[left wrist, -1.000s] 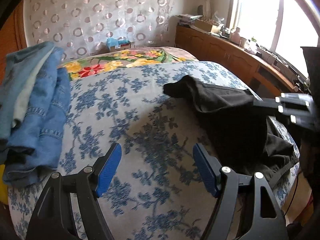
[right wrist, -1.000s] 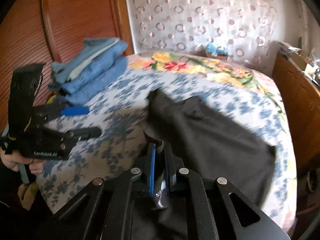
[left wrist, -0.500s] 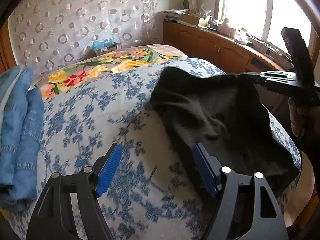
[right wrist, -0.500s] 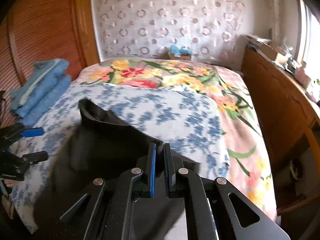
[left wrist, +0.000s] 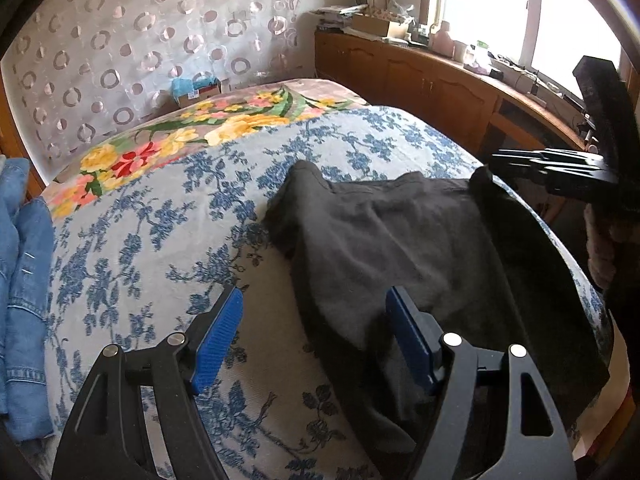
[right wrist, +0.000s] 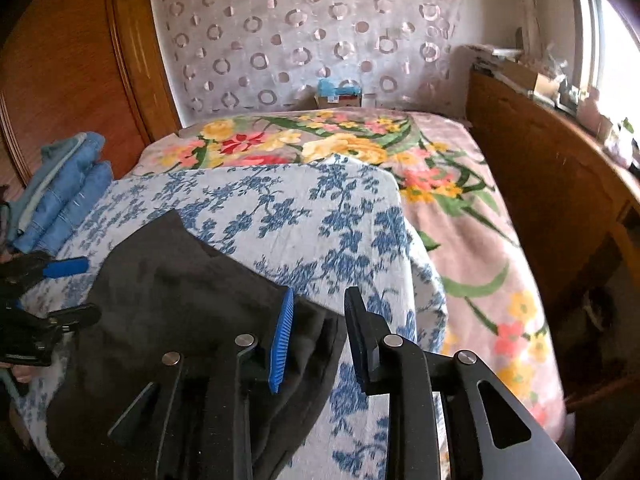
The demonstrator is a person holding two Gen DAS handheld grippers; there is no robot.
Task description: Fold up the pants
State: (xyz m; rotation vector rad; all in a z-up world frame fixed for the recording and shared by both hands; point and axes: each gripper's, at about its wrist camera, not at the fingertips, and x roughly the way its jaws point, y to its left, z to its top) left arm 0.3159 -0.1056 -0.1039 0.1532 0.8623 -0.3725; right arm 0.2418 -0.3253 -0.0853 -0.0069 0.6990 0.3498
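Dark grey pants (left wrist: 404, 240) lie spread on the blue-flowered bed cover (left wrist: 160, 248), near the bed's right edge. My left gripper (left wrist: 314, 336) is open just above the cover, its right finger over the pants' near edge. My right gripper (right wrist: 318, 336) is open, with the pants' far corner (right wrist: 176, 288) lying under and just left of its fingers. In the left wrist view the right gripper (left wrist: 500, 162) shows edge-on by that raised corner. In the right wrist view the left gripper (right wrist: 76, 292) is at the far left.
Folded blue jeans (left wrist: 20, 280) are stacked at the bed's left side, also in the right wrist view (right wrist: 60, 196). A floral blanket (right wrist: 440, 200) covers the far part of the bed. A wooden cabinet (left wrist: 440, 92) with clutter runs along the window wall.
My right gripper, shut on the pants before, has opened and let the cloth down. The pants now lie flatter on the bed. My left gripper stayed open and moved closer to the pants.
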